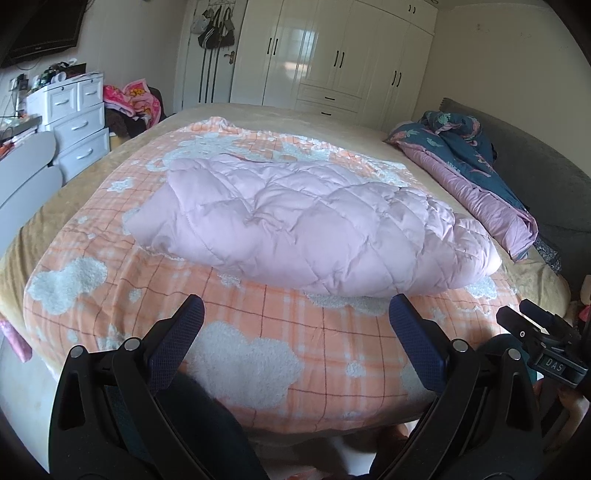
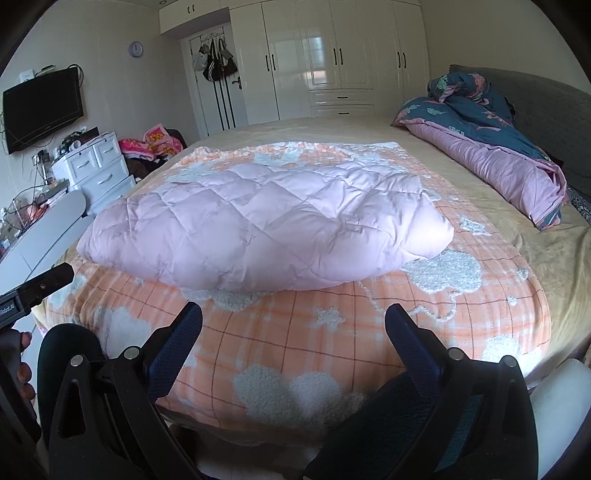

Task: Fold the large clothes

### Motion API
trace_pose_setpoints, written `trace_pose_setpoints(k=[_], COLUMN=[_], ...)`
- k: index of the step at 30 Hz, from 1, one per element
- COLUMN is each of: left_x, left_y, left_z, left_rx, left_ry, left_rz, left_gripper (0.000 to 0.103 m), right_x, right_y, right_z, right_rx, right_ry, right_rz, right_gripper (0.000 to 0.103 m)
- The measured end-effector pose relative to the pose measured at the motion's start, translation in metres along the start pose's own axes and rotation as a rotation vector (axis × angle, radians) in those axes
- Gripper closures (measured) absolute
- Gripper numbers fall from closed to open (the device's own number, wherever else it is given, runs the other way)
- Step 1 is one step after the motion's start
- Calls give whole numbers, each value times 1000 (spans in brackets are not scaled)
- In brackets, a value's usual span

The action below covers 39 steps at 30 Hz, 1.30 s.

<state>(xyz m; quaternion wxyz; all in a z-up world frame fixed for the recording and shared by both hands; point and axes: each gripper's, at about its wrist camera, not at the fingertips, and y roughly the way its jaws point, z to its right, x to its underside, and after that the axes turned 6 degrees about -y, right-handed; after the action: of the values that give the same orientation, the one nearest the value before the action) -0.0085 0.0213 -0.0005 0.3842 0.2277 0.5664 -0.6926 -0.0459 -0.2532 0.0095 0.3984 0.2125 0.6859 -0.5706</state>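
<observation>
From the left wrist, the left tongs (image 1: 295,314) are released, their dark blue fingers (image 1: 176,341) spread wide and holding nothing above the near edge of the bed (image 1: 55,221). The bed carries a beige sheet, and over it lies an orange checked blanket (image 1: 258,332) with fuzzy white cloud shapes. The pink quilted coat (image 1: 295,225) rests on that blanket in a bulky folded bundle, near the middle of the bed and apart from the tongs. To the right a dark blue floral duvet (image 1: 469,147) with a lilac underside is heaped against a grey headboard (image 1: 535,177). Behind the bed stands a glossy white wardrobe (image 1: 332,55) with black handles; bags (image 1: 216,29) hang on the door beside it. A white drawer unit (image 1: 77,122) stands at the left — cluttered on top — with pink cloth (image 1: 133,98) piled next to it. The other tool shows at the right edge.

From the right wrist, the right tongs (image 2: 293,314) are likewise released and empty over the blanket's near edge. The coat (image 2: 258,229) lies just ahead on the blanket (image 2: 314,332), the duvet (image 2: 498,147) to its right. A dark television (image 2: 42,109) hangs on the left wall, a round clock (image 2: 136,48) higher up — the wardrobe (image 2: 332,55) fills the far wall. A hand (image 2: 22,369) grips the other tool at the left edge.
</observation>
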Motion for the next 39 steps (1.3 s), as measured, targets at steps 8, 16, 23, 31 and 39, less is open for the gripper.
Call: trace_pose_setpoints(k=[8,16,23,31,39], left_x=[0,0,1,1,0], left_y=[-3,-2,-3,-4,-5], left_z=[0,1,1,2,2], left_rx=[-24,-29,-20,-20,-14], left_ry=[4,14,18,16,19], left_rz=[8,1,0,2,5], left_gripper=[9,9,9,9,9], right_x=[0,0,-1,-2,-2], right_y=[-2,-5,-6,-10,-11], right_z=[-2,-4,-6,-6,-6], right_rx=[-5,-6,-4,-3,-2], right_ry=[-12,-18,-20,-27,-28], right_rz=[-1,3,1,9,10], right_gripper=[4,4,4,4,4])
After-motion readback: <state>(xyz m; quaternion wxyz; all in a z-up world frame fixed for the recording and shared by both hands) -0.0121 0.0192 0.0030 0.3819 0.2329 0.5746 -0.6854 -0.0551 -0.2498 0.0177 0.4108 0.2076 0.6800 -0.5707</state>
